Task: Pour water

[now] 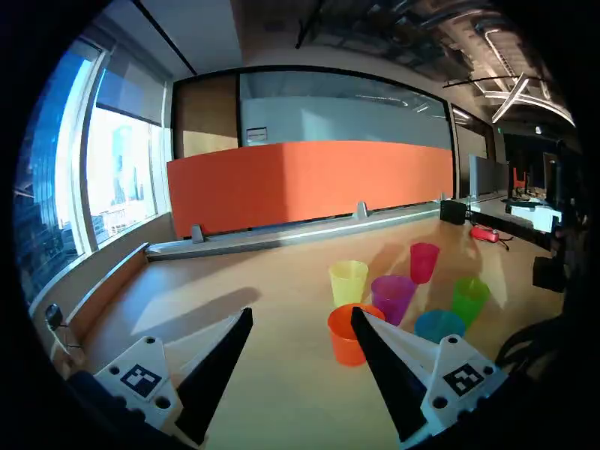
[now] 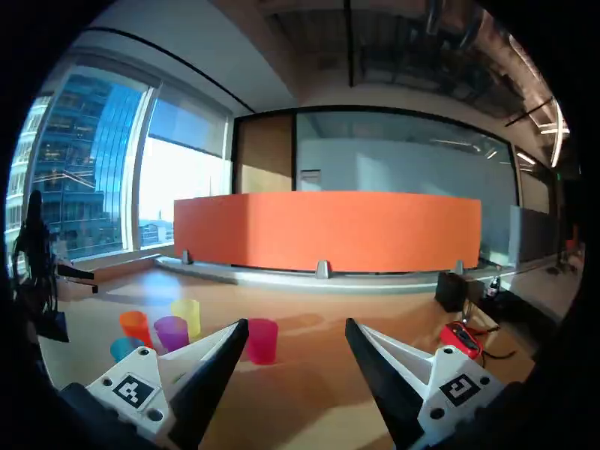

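Left gripper (image 1: 300, 311): I see its fingers (image 1: 217, 360) spread wide apart with nothing between them, held over the bench (image 1: 262, 300).
Right gripper (image 2: 295, 322): fingers also wide apart and holding nothing, over bare bench.
Cups, left gripper view: six in a cluster ahead and to the right of the finger gap.
Orange cup (image 1: 346, 335): nearest; one fingertip overlaps its rim in my view, and I cannot tell if they touch.
Yellow cup (image 1: 349, 281): just behind the orange one.
Purple cup (image 1: 392, 296): beside the yellow one.
Pink cup (image 1: 424, 261): farthest back.
Green cup (image 1: 469, 298): on the right of the cluster.
Blue cup (image 1: 439, 326): in front of the green one.
Cups, right gripper view: the cluster lies low on the left, with the pink cup closest to the finger gap.
All cups: upright; I cannot tell their contents.
Orange partition (image 1: 307, 184): runs along the far edge of the bench.
Red object (image 1: 484, 233): far right on the bench, near a black box (image 1: 452, 212).
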`<state>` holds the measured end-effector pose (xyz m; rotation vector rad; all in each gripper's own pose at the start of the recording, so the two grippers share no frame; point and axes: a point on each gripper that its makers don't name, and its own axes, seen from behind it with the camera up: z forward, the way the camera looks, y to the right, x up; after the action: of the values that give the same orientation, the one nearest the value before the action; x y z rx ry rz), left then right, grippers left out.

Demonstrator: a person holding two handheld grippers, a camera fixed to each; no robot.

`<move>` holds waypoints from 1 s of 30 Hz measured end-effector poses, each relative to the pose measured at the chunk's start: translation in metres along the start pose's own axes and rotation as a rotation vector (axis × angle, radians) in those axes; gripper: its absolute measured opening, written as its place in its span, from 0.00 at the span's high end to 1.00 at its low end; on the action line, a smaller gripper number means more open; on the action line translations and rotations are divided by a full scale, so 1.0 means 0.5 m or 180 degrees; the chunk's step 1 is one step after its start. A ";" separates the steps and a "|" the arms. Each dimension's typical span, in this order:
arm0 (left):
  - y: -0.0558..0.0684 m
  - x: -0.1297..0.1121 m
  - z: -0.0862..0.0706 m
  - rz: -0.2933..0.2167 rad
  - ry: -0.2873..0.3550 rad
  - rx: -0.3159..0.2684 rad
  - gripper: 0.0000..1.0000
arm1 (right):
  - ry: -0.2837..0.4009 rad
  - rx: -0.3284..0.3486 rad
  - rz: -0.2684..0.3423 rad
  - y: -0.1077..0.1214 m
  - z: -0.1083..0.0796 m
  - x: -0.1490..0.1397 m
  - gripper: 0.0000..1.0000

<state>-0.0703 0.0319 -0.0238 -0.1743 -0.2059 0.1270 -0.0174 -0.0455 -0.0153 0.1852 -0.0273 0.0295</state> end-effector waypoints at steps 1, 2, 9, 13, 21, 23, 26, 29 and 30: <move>-0.001 0.003 0.000 0.0002 0.0024 0.0025 0.02 | 0.0029 -0.0044 0.0004 0.006 0.000 0.004 0.01; -0.003 0.006 0.000 0.0003 0.0045 0.0047 0.02 | 0.0055 -0.0082 0.0007 0.011 0.000 0.008 0.01; -0.010 0.030 0.002 -0.0024 0.0196 0.0155 0.02 | 0.0196 -0.0321 -0.0017 0.043 -0.002 0.025 0.01; -0.015 0.043 0.002 -0.0044 0.0300 0.0211 0.02 | 0.0262 -0.0479 -0.0040 0.061 -0.005 0.026 0.01; -0.016 0.083 -0.008 -0.0011 0.0579 0.0277 0.02 | 0.0357 -0.0705 -0.0007 0.084 -0.013 0.029 0.01; -0.018 0.091 -0.011 0.0004 0.0625 0.0300 0.02 | 0.0377 -0.0745 0.0007 0.090 -0.016 0.032 0.01; -0.021 0.095 -0.011 0.0007 0.0654 0.0331 0.02 | 0.0412 -0.0788 0.0023 0.096 -0.020 0.039 0.01; -0.023 0.093 -0.008 -0.0010 0.0658 0.0357 0.02 | 0.0439 -0.0816 0.0031 0.101 -0.022 0.043 0.01; -0.023 0.092 -0.007 -0.0017 0.0658 0.0364 0.02 | 0.0445 -0.0823 0.0033 0.103 -0.023 0.044 0.01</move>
<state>-0.0234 0.0265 -0.0162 -0.0721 0.0070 0.1143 0.0033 0.0077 -0.0164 -0.0759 0.1071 0.0488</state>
